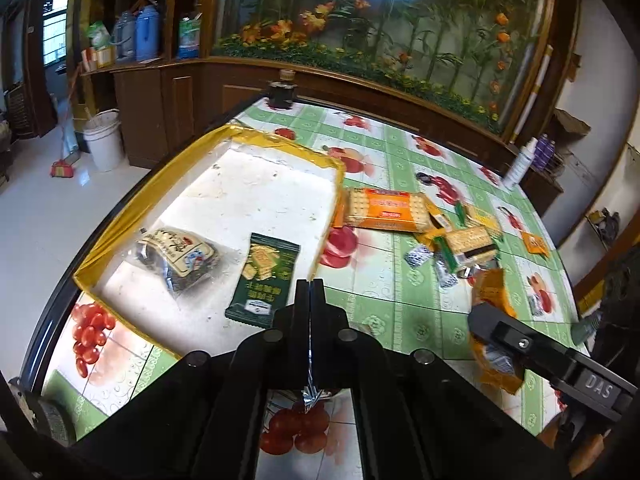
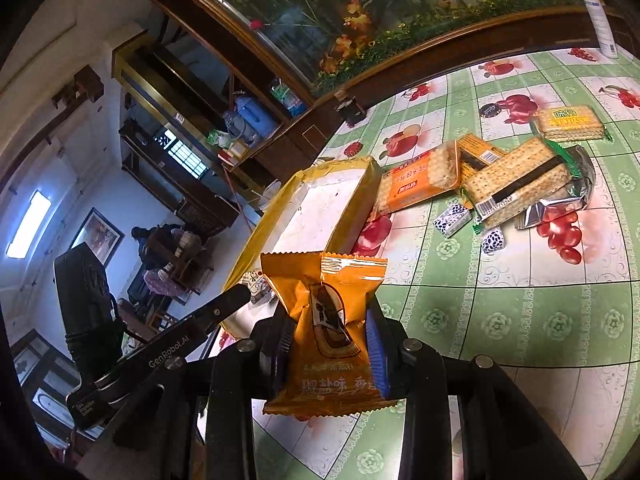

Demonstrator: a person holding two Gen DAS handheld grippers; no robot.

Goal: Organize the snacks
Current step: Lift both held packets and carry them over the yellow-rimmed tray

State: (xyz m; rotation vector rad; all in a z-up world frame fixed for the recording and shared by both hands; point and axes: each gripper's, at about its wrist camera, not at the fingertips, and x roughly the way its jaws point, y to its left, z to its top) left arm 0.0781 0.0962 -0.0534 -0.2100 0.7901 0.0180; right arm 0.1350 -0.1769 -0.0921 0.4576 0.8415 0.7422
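The right gripper [image 2: 332,344] is pinching an orange snack packet [image 2: 326,336] across its middle, low in the centre of the right wrist view, lifted off the green fruit-print tablecloth [image 2: 520,312]. The packet's long axis runs up the frame, along the fingers: one crimped end points up toward the box, the other hangs at the bottom with its printed characters upright to the camera.

The left gripper [image 1: 310,292] has its fingers pressed together at the lower centre of the left wrist view; a scrap of silvery wrapper [image 1: 310,394] seems caught between them further down, though I cannot tell what it belongs to.

The step in hand looks like carrying the orange packet to the shallow yellow-edged box [image 1: 96,252], which fills the left middle of the left wrist view and already holds a dark green cracker packet [image 1: 262,280] and a clear bag of dark sweets [image 1: 176,258]. The next move probably calls for bringing the packet over the box's near wall, above bare white floor beside the green one, lowering it and only then spreading the fingers.

A pile of cracker packs [image 2: 500,176] and small wrapped sweets [image 2: 452,220] waits on the cloth in the upper right of the right wrist view
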